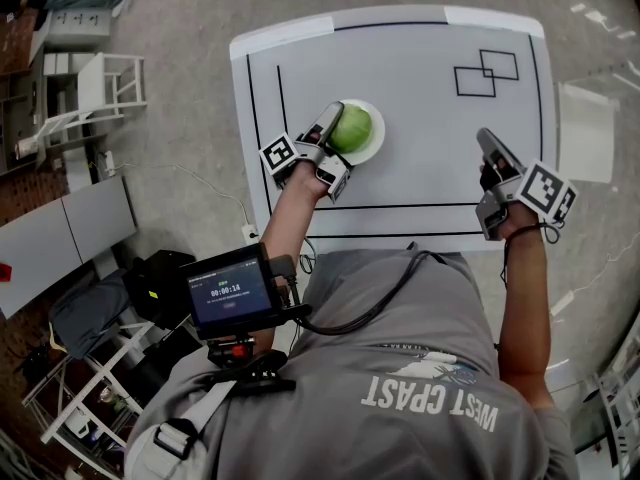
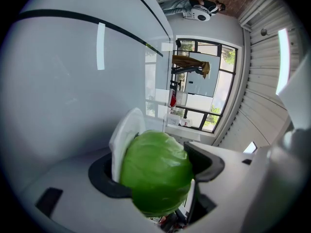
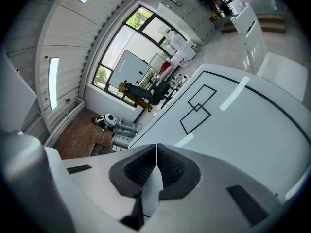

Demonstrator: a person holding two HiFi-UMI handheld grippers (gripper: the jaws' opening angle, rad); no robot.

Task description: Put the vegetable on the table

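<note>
A round green vegetable (image 1: 354,126) rests over a small white plate (image 1: 376,148) on the left half of the white table (image 1: 420,78). My left gripper (image 1: 345,136) reaches in from the near left, and its two dark pads press on either side of the vegetable (image 2: 154,174). In the left gripper view the plate (image 2: 124,136) shows just behind the vegetable. I cannot tell if the vegetable still touches the plate. My right gripper (image 1: 486,138) hovers over the table's near right part, shut (image 3: 156,165) and holding nothing.
Black lines frame the table top, and two overlapping black squares (image 1: 487,73) are marked at its far right. A white rack (image 1: 95,93) stands on the floor to the left. A small screen (image 1: 228,293) hangs at the person's chest.
</note>
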